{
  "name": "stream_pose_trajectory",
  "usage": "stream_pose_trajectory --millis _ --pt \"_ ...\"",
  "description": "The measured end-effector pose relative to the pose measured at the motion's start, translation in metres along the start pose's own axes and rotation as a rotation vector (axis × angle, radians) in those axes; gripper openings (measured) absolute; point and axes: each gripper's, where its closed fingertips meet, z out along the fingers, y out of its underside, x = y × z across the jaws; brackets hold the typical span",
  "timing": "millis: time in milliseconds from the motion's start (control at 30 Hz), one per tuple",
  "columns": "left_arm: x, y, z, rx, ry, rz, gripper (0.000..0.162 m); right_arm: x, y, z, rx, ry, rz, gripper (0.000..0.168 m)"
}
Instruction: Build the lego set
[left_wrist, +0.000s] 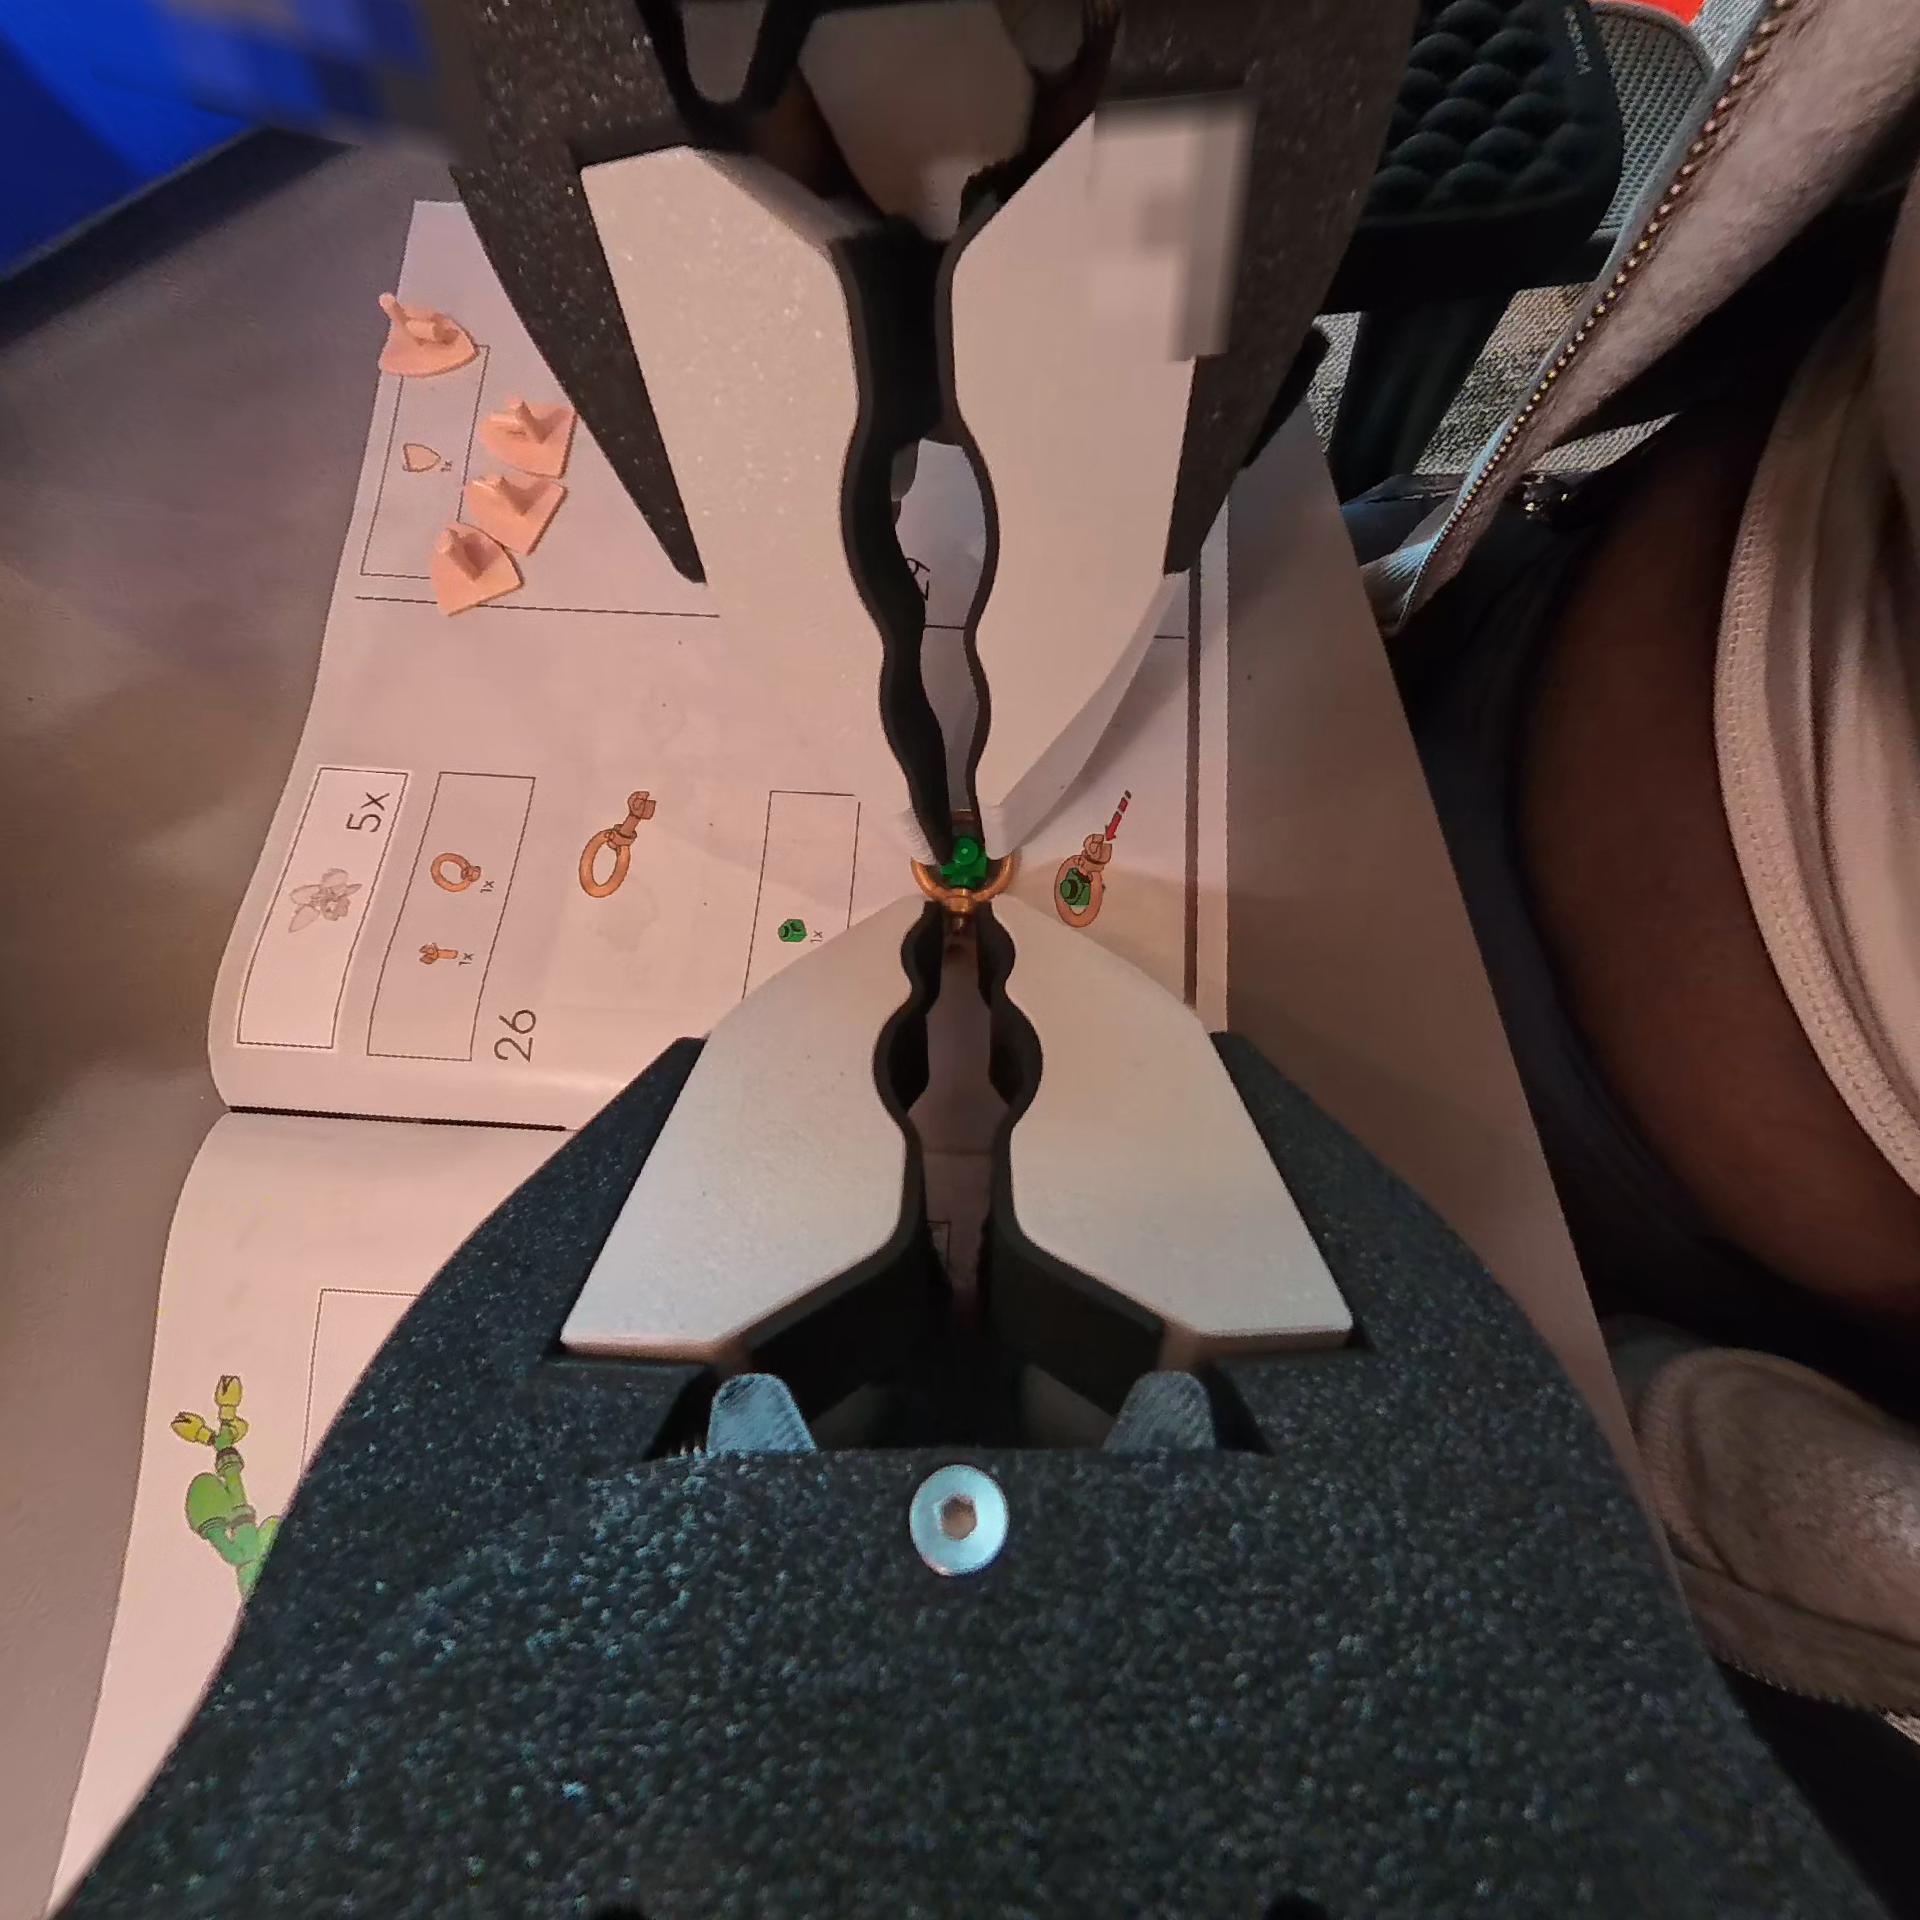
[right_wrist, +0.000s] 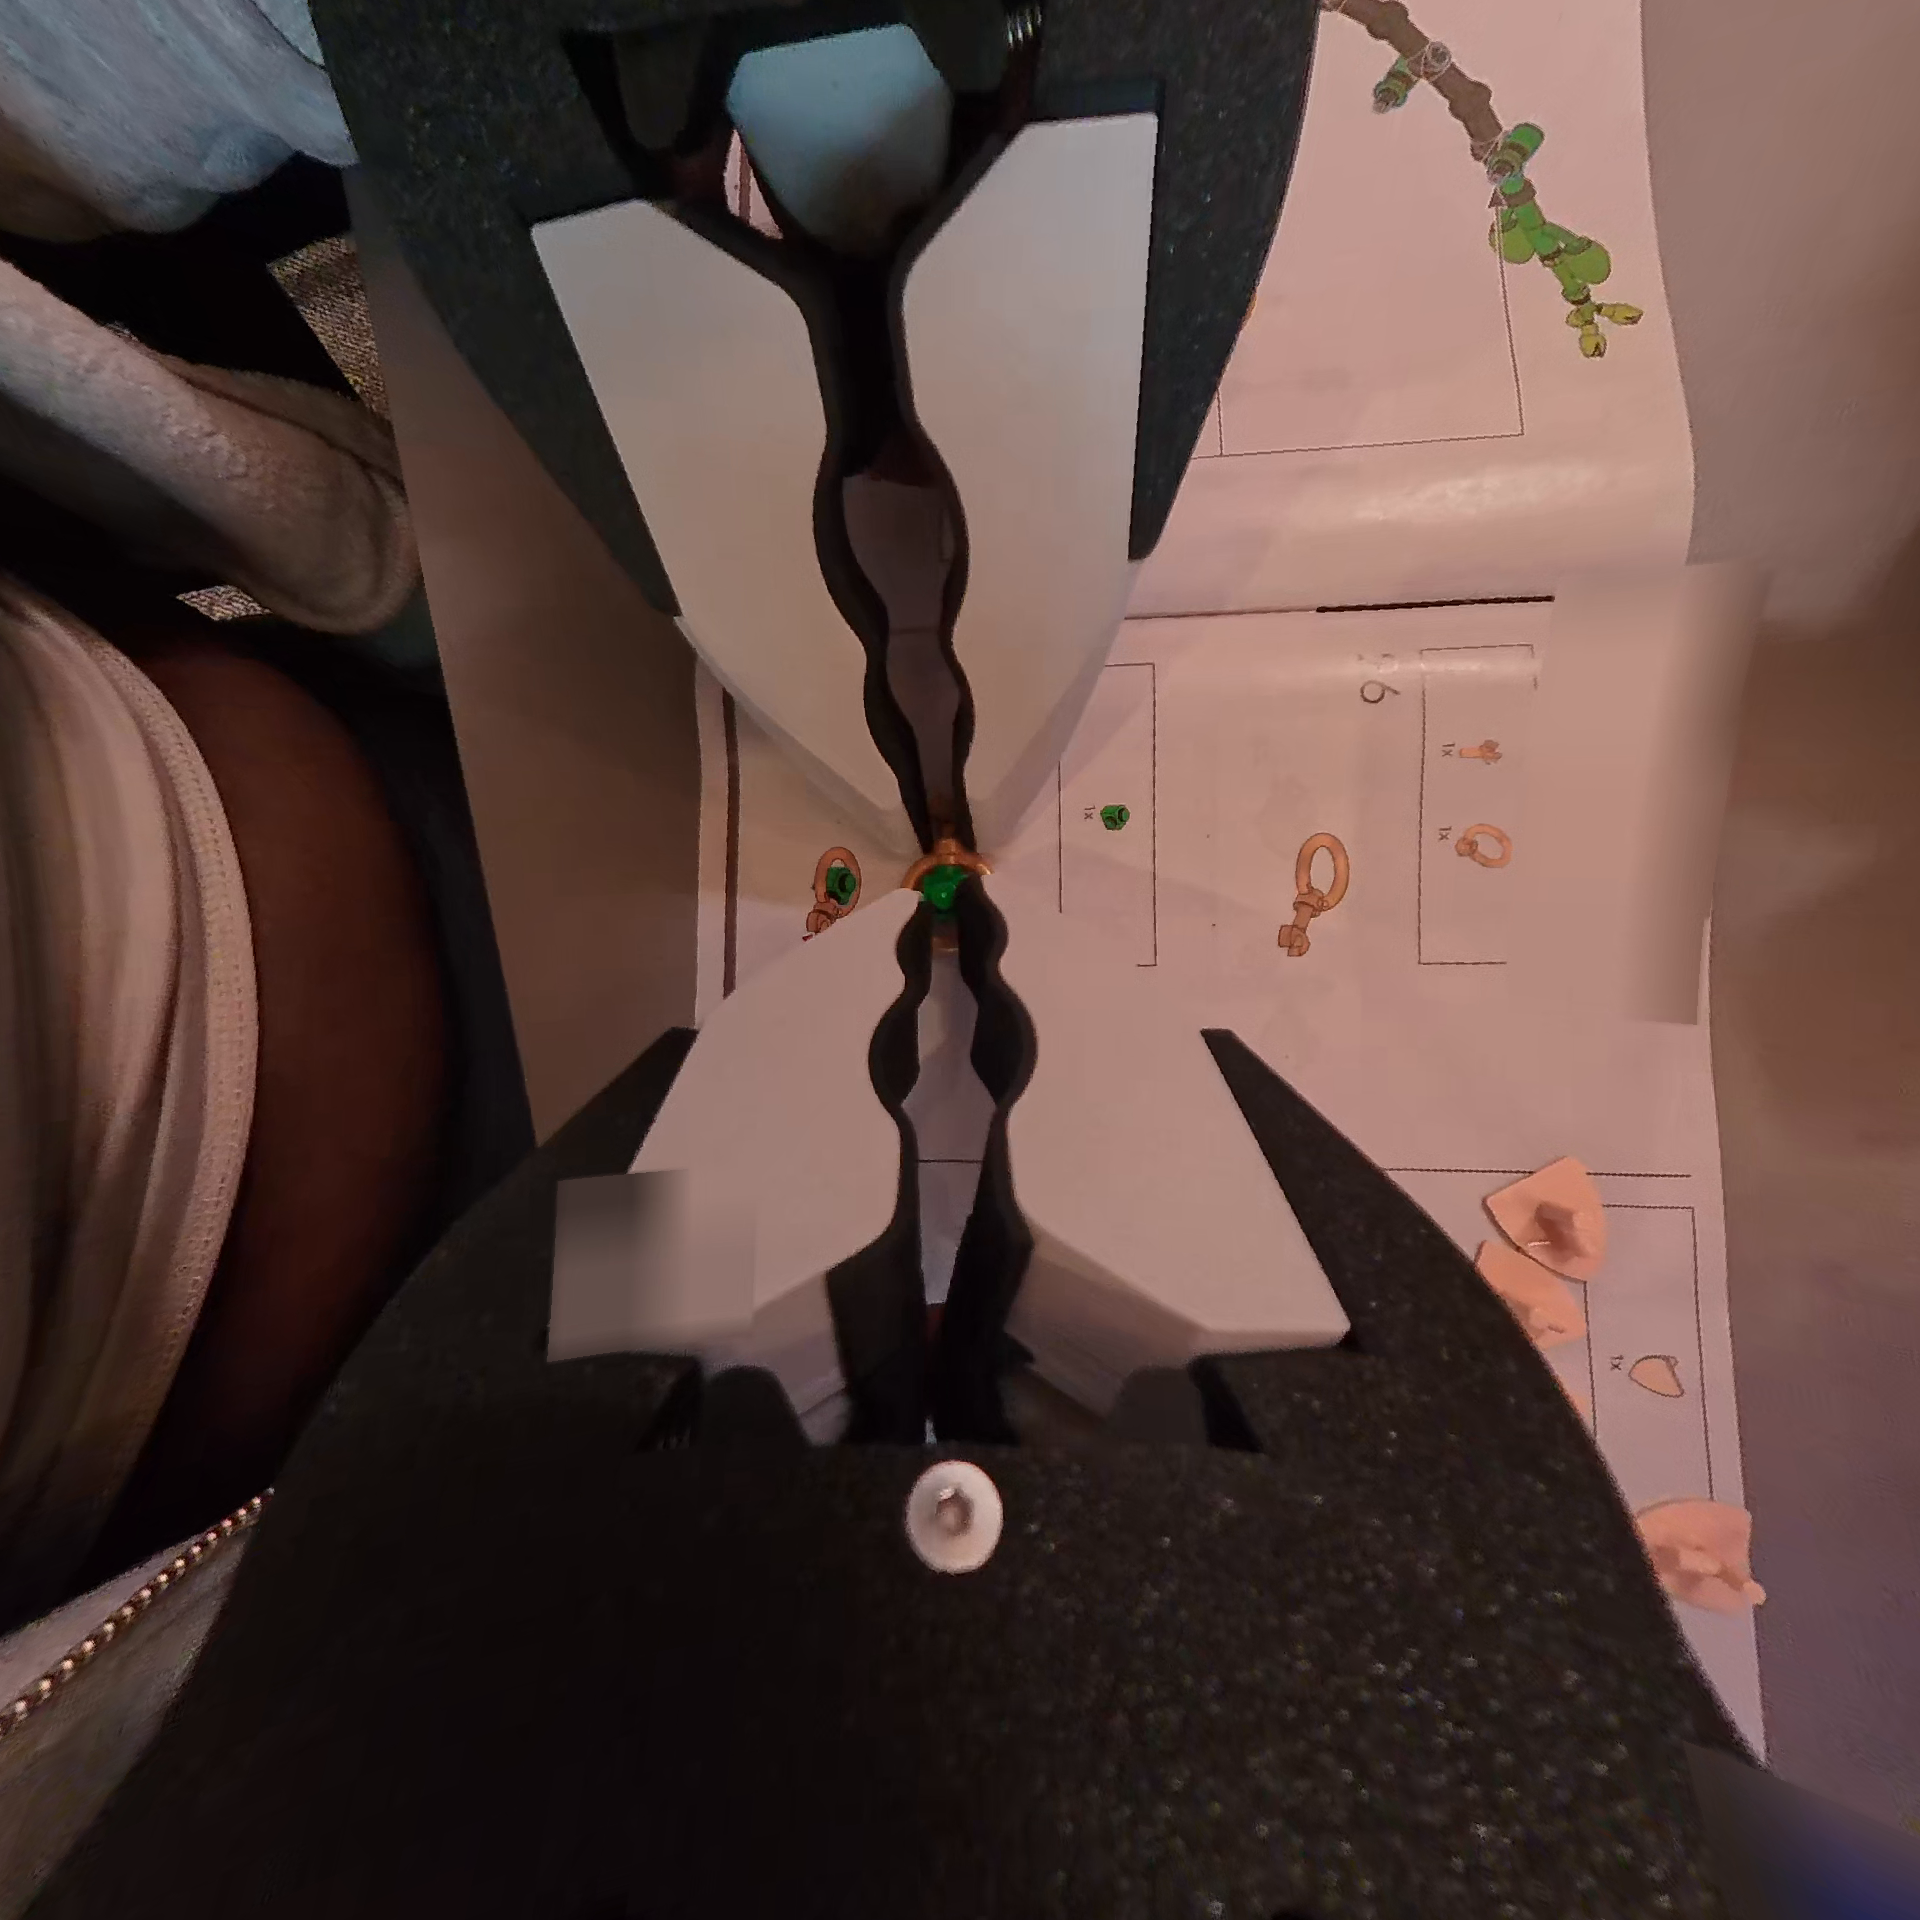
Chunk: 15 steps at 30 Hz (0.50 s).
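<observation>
Centrally, in the left wrist view, we hold the left gripper (left_wrist: 956, 920) clenched on a tan ring piece (left_wrist: 958, 883), tip to tip with the right gripper (left_wrist: 951, 831), which enters from the top of the frame and pinches a small green stud (left_wrist: 966, 857) seated in the ring's opening. Both hang above the open instruction booklet (left_wrist: 623, 727); four loose pink petal pieces (left_wrist: 488, 488) lie on its far left page. In the right wrist view, our right gripper (right_wrist: 943, 914) is closed on the green stud (right_wrist: 943, 888), with the tan ring (right_wrist: 948, 864) arching just beyond it, gripped by the opposing left gripper (right_wrist: 940, 821). Pink petals (right_wrist: 1548, 1236) rest on the booklet (right_wrist: 1299, 1039) at the lower right.
</observation>
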Motion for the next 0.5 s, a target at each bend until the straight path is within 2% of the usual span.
stream_pose_trajectory --millis 300,500 --pt "-0.0015 0.0035 -0.0038 -0.026 -0.035 0.007 0.016 0.0001 0.0003 0.0016 0.001 -0.005 0.009 0.005" --pt "-0.0001 0.0075 -0.0076 -0.02 -0.031 0.008 0.015 0.0001 0.0004 0.0011 0.007 -0.009 0.014 0.005"
